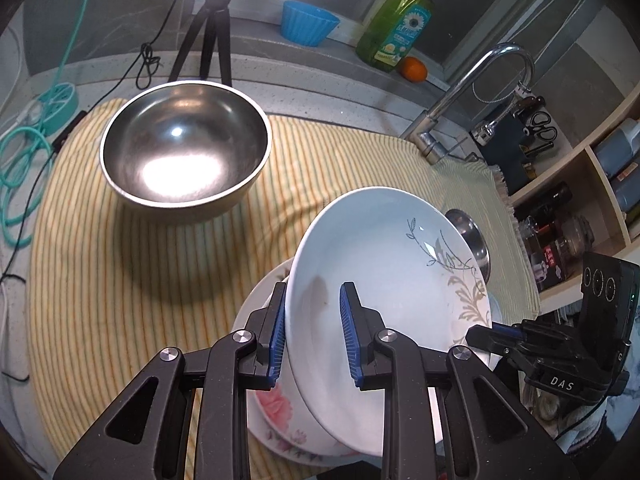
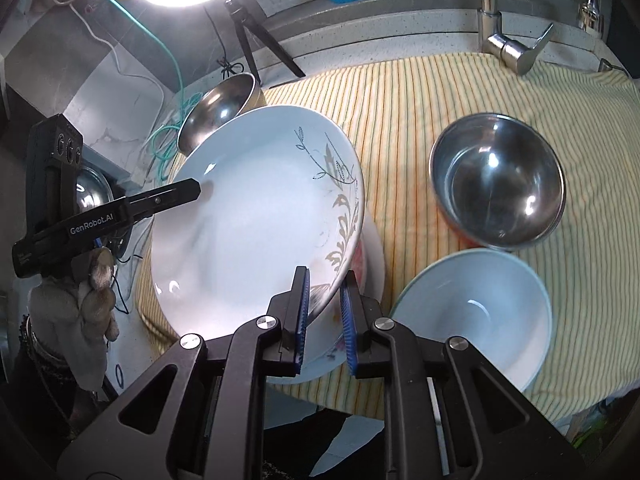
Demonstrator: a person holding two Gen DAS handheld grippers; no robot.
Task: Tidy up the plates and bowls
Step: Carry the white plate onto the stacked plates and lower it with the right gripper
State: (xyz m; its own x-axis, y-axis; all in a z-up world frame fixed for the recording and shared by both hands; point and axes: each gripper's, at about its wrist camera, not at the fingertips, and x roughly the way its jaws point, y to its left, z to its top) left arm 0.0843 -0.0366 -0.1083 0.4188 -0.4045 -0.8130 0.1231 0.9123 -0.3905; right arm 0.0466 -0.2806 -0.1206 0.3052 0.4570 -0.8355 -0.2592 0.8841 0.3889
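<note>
A white plate with a grey leaf pattern (image 1: pixel 384 264) (image 2: pixel 256 216) is tilted above a pink-flowered plate (image 1: pixel 276 404) (image 2: pixel 370 256) on the striped cloth. My left gripper (image 1: pixel 312 332) straddles the leaf plate's rim, one finger on each side; it shows as a dark arm in the right wrist view (image 2: pixel 188 192). My right gripper (image 2: pixel 324 312) straddles the opposite rim and shows in the left wrist view (image 1: pixel 480 334). A large steel bowl (image 1: pixel 184 144) (image 2: pixel 218 110) stands far left. A smaller steel bowl (image 2: pixel 496 180) (image 1: pixel 474 240) and a white bowl (image 2: pixel 472 316) stand on the right.
A yellow striped cloth (image 1: pixel 120 272) (image 2: pixel 440 92) covers the counter. A chrome tap (image 1: pixel 472 92) (image 2: pixel 500 36), a green soap bottle (image 1: pixel 400 28), an orange (image 1: pixel 414 69), a blue cup (image 1: pixel 308 22), a black tripod (image 1: pixel 208 28) and teal cable (image 1: pixel 20 160) line the back. Shelves with bottles (image 1: pixel 580 216) stand right.
</note>
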